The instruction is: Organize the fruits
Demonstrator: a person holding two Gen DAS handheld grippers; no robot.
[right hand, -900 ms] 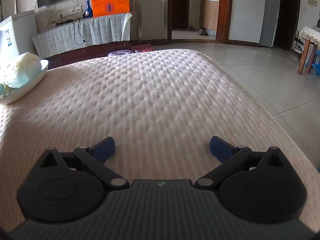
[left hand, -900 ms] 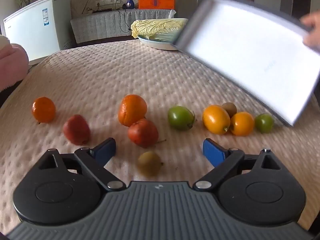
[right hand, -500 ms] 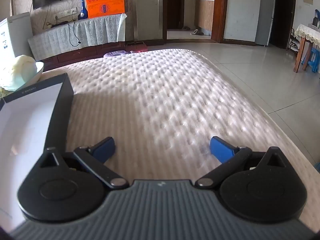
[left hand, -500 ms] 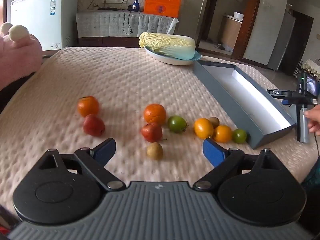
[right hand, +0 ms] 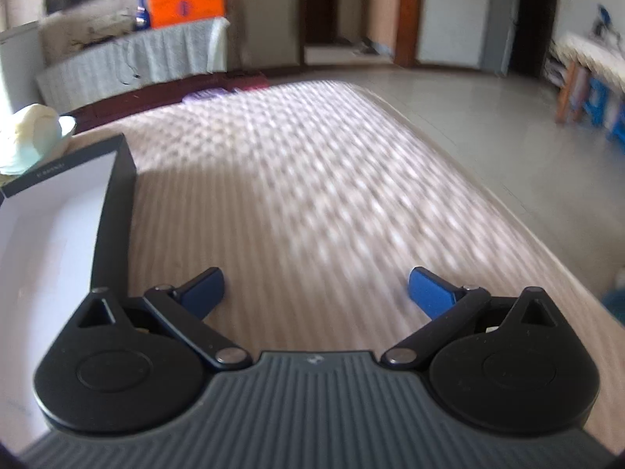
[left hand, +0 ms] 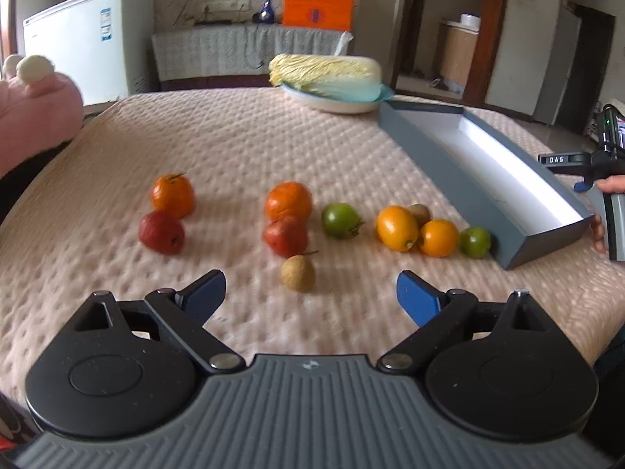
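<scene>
Nearest the left wrist camera, the left hand-held gripper [left hand: 311, 291] hangs released over the tabletop [left hand: 242, 148], its blue pads wide apart with nothing between them. Just beyond the gap lies a small brown fruit [left hand: 297, 273], close to a red fruit [left hand: 285, 235] that touches an orange [left hand: 288, 201] behind it. To the left sits a second red fruit [left hand: 161, 232] against another orange [left hand: 172, 195]. To the right of the middle pair lies a green fruit [left hand: 340, 220], then a tight cluster: a yellow-orange fruit [left hand: 397, 228], a smaller orange fruit [left hand: 438, 237], a brown one [left hand: 420, 213] half hidden behind them, and a small green fruit [left hand: 475, 242] just beside the near end of a grey box [left hand: 449, 164]. The box lies flat along the right side, white inside and empty, apart from all the fruit. At its near corner a person's fingers [left hand: 609, 185] grasp a handle. Farther back a cabbage [left hand: 324, 74] rests on a plate [left hand: 332, 103]. In the right wrist view, the right hand-held gripper [right hand: 316, 291] is likewise released, jaws spread wide over bare, blurred cloth, grasping nothing; the box's right wall runs by its left finger, and the cabbage shows at the far left edge.
</scene>
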